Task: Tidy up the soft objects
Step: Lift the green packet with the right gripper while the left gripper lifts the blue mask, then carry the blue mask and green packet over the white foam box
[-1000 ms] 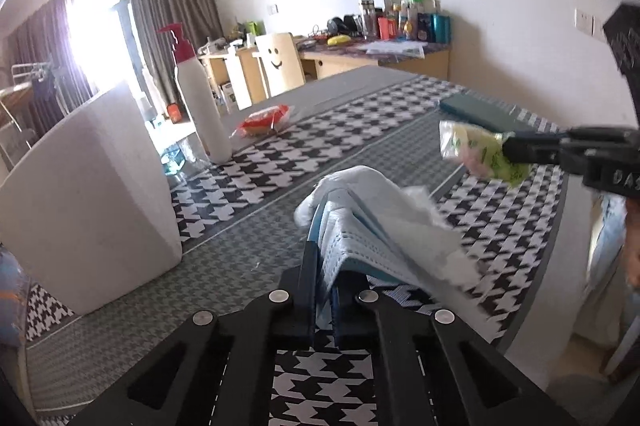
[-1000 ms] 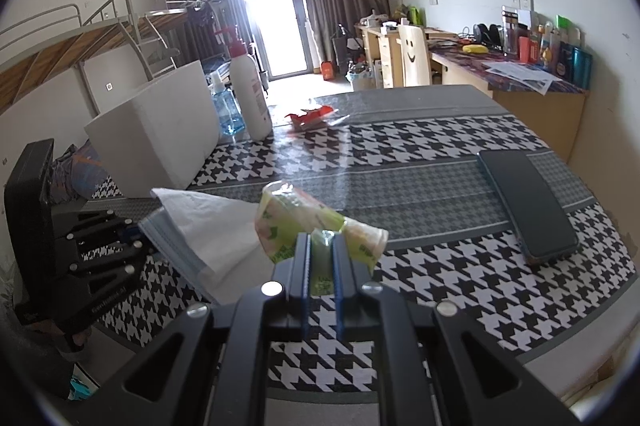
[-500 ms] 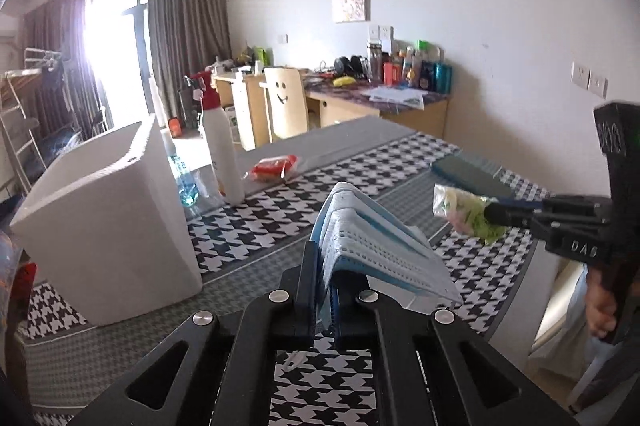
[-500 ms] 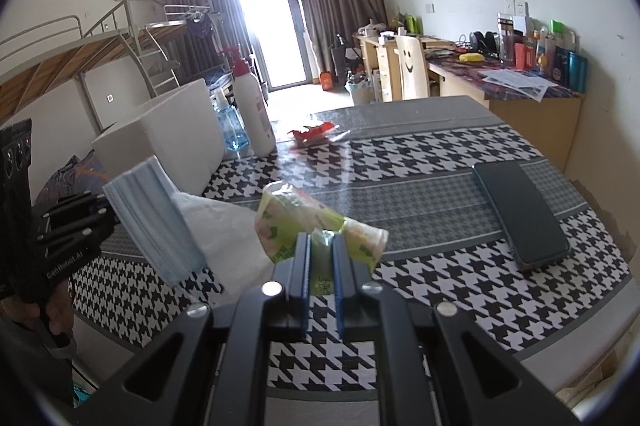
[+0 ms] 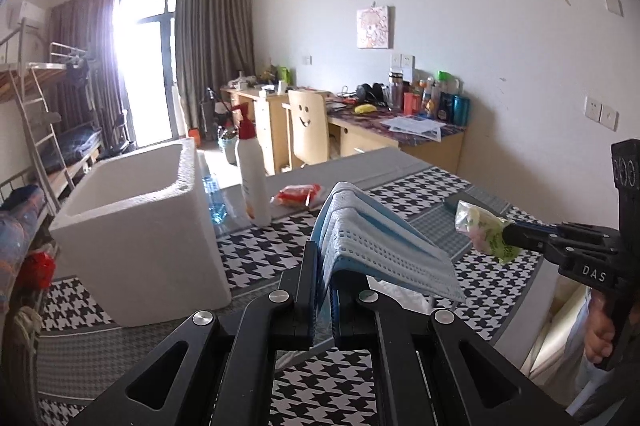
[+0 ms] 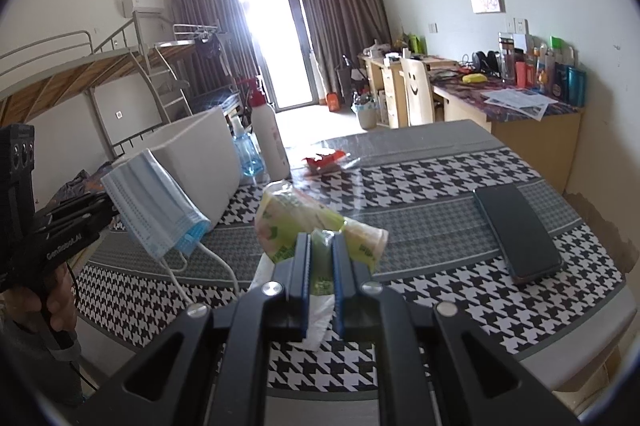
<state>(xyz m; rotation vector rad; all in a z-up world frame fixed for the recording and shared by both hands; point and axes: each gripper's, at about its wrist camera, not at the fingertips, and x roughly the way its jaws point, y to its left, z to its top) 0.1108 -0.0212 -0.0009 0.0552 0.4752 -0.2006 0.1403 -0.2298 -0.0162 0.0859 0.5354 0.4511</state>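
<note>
My left gripper is shut on a stack of blue face masks and holds it above the table; the masks also show in the right wrist view with white ear loops hanging down. My right gripper is shut on a green-and-white tissue pack, also held above the table; the pack shows in the left wrist view. A white foam box, open at the top, stands on the table to the left. A white tissue lies on the table under the right gripper.
The table has a black-and-white houndstooth cloth. A white pump bottle, a blue bottle and a red packet stand behind the box. A dark phone lies at the right. A desk and chair stand beyond.
Both grippers have risen above the table. The left gripper lifted the masks clear of the white tissue, which stays on the table. The right gripper still holds the tissue pack.
</note>
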